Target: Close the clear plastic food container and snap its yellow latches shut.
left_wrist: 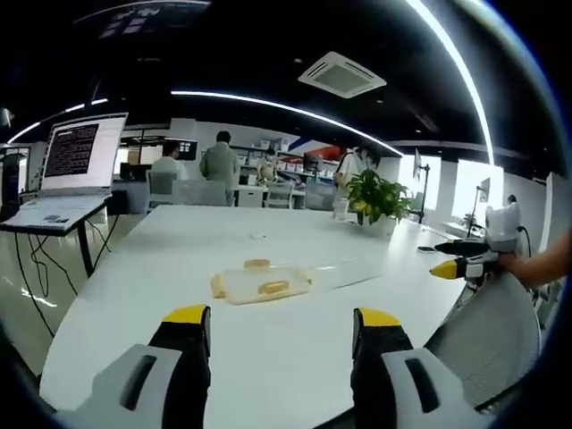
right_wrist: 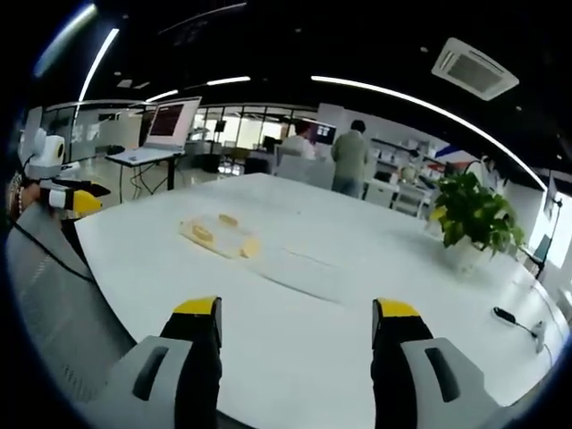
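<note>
A clear plastic food container with yellow latches lies on the white table, and a clear lid rests flat to its right. My left gripper is open, well short of the container, nothing between its jaws. In the right gripper view the same container lies left of centre with the clear lid stretched toward me. My right gripper is open and empty, apart from the lid. At the right edge of the left gripper view, the right gripper is held by a hand. The left gripper shows at far left.
A potted plant stands at the table's far side. A laptop sits on a stand to the left. A grey mesh chair back is near the table's right edge. Several people stand by desks behind. A small dark object lies on the table.
</note>
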Motion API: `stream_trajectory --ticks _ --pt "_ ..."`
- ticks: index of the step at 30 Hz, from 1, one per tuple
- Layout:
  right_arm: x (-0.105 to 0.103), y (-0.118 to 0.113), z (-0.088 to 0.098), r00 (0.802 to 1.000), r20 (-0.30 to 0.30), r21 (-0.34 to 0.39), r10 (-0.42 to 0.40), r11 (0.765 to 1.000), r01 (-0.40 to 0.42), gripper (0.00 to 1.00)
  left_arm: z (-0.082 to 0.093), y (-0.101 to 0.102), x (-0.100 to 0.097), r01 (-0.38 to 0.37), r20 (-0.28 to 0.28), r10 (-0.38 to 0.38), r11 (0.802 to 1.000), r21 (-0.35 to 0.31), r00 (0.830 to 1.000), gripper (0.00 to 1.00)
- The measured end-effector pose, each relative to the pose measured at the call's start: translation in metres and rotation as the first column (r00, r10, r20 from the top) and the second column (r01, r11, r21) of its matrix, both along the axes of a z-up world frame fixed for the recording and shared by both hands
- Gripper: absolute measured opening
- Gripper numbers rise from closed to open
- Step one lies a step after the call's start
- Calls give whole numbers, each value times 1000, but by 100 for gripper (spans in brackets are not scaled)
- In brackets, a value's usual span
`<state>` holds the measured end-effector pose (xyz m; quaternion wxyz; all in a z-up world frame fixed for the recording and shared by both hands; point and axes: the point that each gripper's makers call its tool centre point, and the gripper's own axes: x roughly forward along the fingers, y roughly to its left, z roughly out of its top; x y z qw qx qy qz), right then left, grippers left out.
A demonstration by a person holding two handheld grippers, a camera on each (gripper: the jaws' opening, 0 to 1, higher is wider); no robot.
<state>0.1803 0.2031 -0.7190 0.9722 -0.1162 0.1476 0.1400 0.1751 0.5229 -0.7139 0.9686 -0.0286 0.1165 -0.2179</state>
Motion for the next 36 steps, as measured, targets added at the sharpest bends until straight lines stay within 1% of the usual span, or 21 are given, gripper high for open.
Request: stream_trajectory --ticks 1,3,4,8,10,14,15,18,21,24,25,27,29,32,34,36 --pt "0 0 -1 1000 -2 -7 -4 1000 4 64 0 1 1 -6 3 6 1000 9 1000 59" --pt "0 -1 0 1000 0 -6 -4 1000 4 65 1 7 4 -31 16 31 1000 1 999 60" --pt "0 -1 1 1000 7 -4 -5 1000 5 64 2 7 4 -28 24 28 1000 -9 999 60" --pt "0 -2 2 1000 16 -3 -11 1000 11 65 3 6 5 -23 31 23 1000 -7 999 60" --pt "0 -2 2 1000 18 -6 -10 1000 10 66 0 6 6 -16 17 16 1000 -9 1000 60" --pt "-2 -2 -1 1000 1 -18 -11 1000 11 67 1 10 6 -36 27 37 999 -22 999 64" --pt "-1 -2 -2 1000 -1 -19 -15 1000 15 67 1 10 6 -40 23 41 999 -20 999 65" --pt "-1 -3 -8 999 -33 -36 -22 999 21 68 -2 10 5 -46 9 46 999 -8 999 65" --pt "-2 -2 -8 999 -35 -38 -16 999 15 68 -3 8 4 -38 -1 38 999 1 999 66" --pt "-1 -5 -10 998 -46 -42 -30 999 28 69 -2 9 4 -52 -8 52 998 -22 999 65" --pt "-1 -6 -10 998 -46 -40 -35 999 33 70 0 10 4 -59 -8 59 998 -39 998 65" --pt "-2 -6 -8 999 -38 -35 -35 999 33 70 -1 8 3 -55 -17 54 998 -33 998 65" --pt "-2 -8 -7 998 -29 -31 -48 998 47 71 -1 5 2 -41 -13 41 999 -17 999 65" --pt "-1 -9 -6 998 -24 -24 -58 998 57 71 -3 3 1 -28 -23 28 999 -21 999 65" --pt "-2 -8 -6 998 -28 -25 -55 998 54 71 -2 3 1 -27 -20 26 999 -25 999 65" --pt "-2 -8 -4 998 -18 -19 -59 998 59 70 -1 3 1 -25 -13 24 999 -32 1000 65"
